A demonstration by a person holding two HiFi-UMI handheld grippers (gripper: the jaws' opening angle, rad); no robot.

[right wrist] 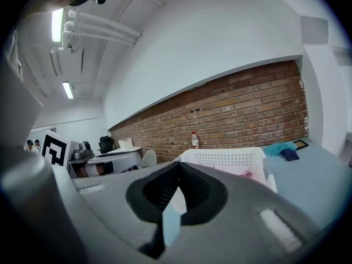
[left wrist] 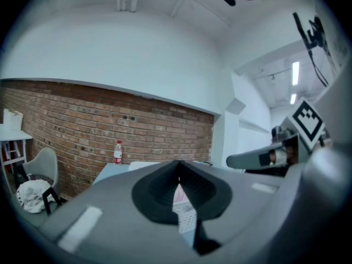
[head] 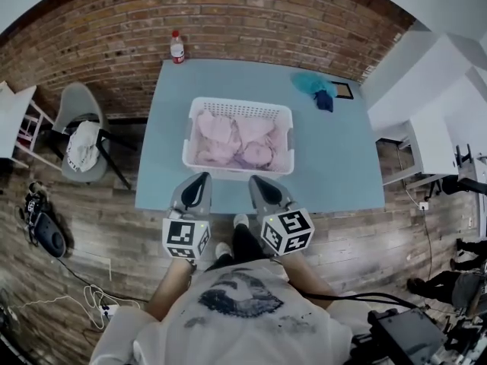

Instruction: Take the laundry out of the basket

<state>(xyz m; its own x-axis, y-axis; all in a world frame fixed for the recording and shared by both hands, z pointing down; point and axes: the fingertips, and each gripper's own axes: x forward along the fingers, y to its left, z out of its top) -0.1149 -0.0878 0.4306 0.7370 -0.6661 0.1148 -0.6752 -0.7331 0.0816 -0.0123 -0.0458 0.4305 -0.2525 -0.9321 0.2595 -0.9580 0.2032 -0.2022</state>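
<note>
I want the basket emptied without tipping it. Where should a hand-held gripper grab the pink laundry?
Probably a raised fold on top of the pink laundry, coming from above through the open top of the white basket: its walls ring the pile and block the sides, while the crumpled cloth bunches into pinchable ridges.

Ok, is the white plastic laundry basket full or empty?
Loaded: pale pink garments cover the bottom of the white plastic basket, seen from the head view.

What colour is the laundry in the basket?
Pale pink laundry in the white basket; clearest in the head view.
</note>
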